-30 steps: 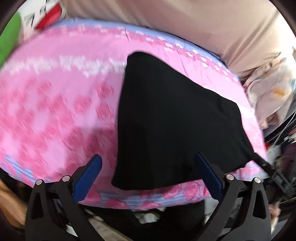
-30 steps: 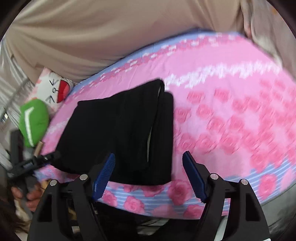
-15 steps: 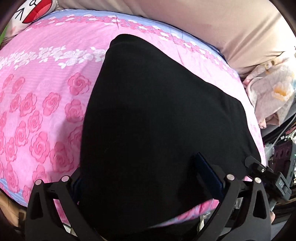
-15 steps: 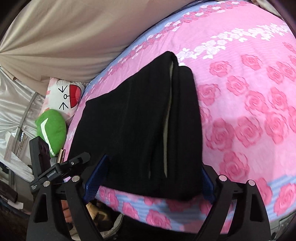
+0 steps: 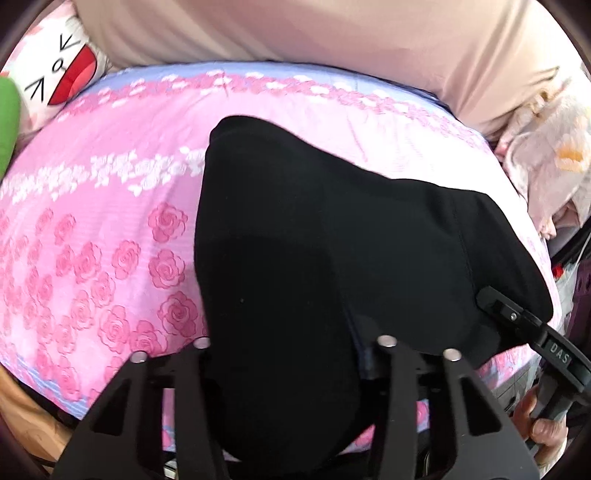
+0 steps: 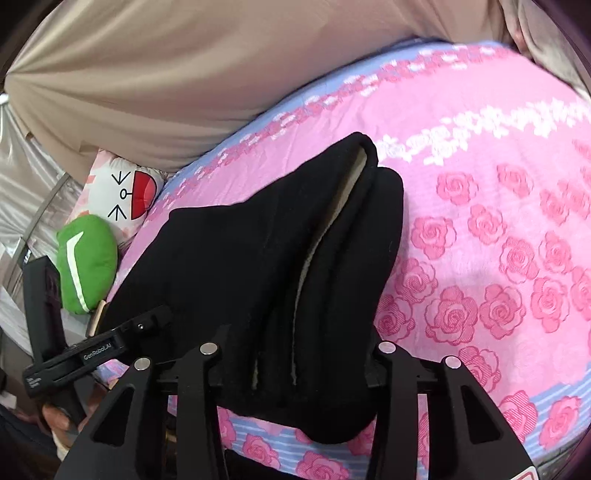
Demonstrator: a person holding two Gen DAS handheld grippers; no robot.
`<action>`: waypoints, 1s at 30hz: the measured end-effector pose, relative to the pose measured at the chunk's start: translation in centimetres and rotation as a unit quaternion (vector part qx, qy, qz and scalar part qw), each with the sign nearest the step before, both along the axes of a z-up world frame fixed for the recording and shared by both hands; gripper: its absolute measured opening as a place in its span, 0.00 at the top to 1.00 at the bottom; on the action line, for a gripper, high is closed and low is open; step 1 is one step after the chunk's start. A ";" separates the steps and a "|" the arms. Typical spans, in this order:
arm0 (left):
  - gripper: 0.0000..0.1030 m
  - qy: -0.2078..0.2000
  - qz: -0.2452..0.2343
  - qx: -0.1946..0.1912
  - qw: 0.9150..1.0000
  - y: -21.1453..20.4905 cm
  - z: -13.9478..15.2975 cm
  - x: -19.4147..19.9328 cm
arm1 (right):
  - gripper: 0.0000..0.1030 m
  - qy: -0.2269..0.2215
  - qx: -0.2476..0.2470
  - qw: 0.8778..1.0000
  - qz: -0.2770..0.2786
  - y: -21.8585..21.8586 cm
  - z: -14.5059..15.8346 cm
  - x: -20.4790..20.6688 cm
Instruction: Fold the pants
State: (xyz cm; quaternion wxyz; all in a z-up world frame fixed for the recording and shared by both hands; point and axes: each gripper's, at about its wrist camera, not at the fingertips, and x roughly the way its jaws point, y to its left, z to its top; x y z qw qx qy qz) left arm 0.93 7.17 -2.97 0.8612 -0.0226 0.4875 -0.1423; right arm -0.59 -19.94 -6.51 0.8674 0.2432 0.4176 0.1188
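The black pants (image 5: 332,236) lie folded on the pink rose-print bed (image 5: 110,229). My left gripper (image 5: 291,354) is shut on their near left edge, and the cloth bulges up between its arms and hides the fingers. My right gripper (image 6: 295,365) is shut on the near right edge of the pants (image 6: 280,258), where stacked layers with a pale lining show. Each gripper also shows in the other's view: the right (image 5: 517,325) at the pants' far corner, the left (image 6: 122,339) likewise.
A beige curtain (image 5: 295,33) hangs behind the bed. A white cartoon-face pillow (image 6: 129,188) and a green cushion (image 6: 86,258) lie at the bed's left end. Pale floral bedding (image 5: 554,170) is piled at the right end. The bed's near edge runs just under both grippers.
Both grippers moved in over the near edge of the pants and closed on it. The cloth now bunches up between their arms, and the blue pads are hidden.
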 end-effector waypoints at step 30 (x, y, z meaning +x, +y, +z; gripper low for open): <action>0.68 -0.012 0.011 -0.042 0.999 0.9 3.1 -1.8 | 0.63 -0.049 -0.022 0.998 0.019 0.5 3.0 -2.2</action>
